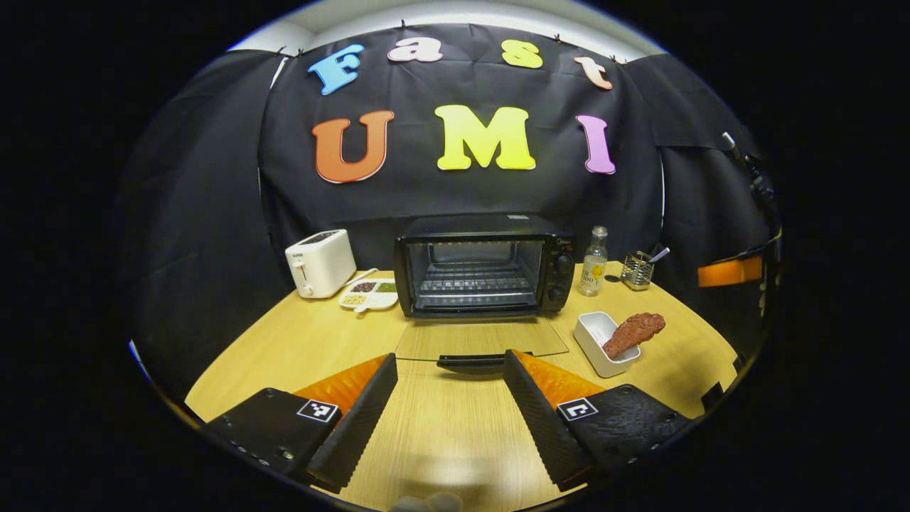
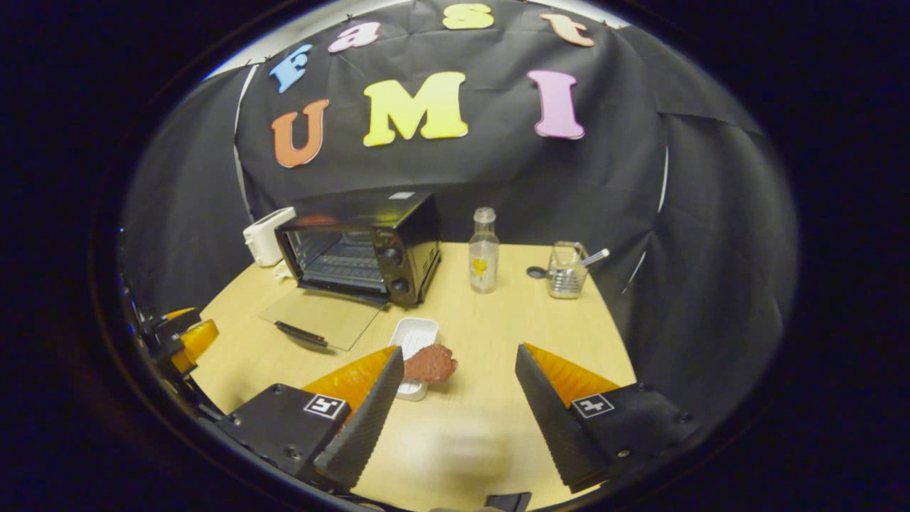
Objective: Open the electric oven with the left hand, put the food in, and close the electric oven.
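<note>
On the wooden desk [image 1: 298, 341] the electric oven [image 1: 483, 267] stands far with its door [image 1: 480, 340] down. My left gripper [image 1: 450, 387] and right gripper [image 2: 455, 391] gape wide, empty. The food [image 1: 633, 333] rests in its white tray [image 1: 593, 334], right of the door.

A booth draped in black cloth [image 1: 213, 213], hung in creased panels that wrap around the back and both sides. Above the cloth's top edge, a strip of pale wall or ceiling [image 1: 455, 14] shows. A light wooden surface [image 1: 455, 427] with a curved front edge stands against the cloth; its grain runs front to back. Light falls from above, leaving a soft shadow on the surface near its front edge. In the right gripper view the same surface [image 2: 540, 334] meets the cloth [image 2: 711, 249] on the right.
</note>
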A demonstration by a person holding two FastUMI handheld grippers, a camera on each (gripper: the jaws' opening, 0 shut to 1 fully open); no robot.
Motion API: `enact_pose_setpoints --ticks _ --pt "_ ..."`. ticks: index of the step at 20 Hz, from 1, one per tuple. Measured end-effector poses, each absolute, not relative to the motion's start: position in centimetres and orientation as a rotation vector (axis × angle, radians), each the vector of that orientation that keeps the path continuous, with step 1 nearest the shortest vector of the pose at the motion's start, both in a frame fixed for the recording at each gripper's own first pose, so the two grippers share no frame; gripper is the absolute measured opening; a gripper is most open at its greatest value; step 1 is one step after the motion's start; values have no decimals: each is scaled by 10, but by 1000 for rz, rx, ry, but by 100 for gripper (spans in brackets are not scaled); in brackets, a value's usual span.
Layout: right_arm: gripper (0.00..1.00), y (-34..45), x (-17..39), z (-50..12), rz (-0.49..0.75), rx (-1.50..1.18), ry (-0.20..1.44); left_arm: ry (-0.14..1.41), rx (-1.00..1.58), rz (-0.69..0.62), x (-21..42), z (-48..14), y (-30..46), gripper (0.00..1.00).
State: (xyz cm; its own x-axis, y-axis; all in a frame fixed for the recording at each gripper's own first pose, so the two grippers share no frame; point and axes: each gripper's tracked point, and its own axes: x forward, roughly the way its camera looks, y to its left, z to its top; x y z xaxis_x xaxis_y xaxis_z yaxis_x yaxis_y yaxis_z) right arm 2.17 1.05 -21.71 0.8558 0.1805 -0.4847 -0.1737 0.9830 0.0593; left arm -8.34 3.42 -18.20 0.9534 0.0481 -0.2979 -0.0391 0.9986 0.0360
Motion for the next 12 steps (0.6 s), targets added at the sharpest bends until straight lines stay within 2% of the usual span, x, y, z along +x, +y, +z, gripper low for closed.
enact_pose_setpoints --ticks 3,4,7,10,11,12 --pt "99 21 43 -255 250 96 626 283 35 110 -103 -159 43 96" --pt "94 24 50 -266 263 126 668 284 33 129 -111 -152 43 96" --pt "87 21 71 -295 285 210 766 282 36 189 -132 -134 41 96" --pt "70 32 79 -312 339 371 877 281 26 259 -148 -120 35 96" --pt "74 34 82 -318 344 422 913 283 14 278 -153 -117 32 96" --pt "65 39 83 -319 365 471 939 283 4 295 -157 -113 28 96"
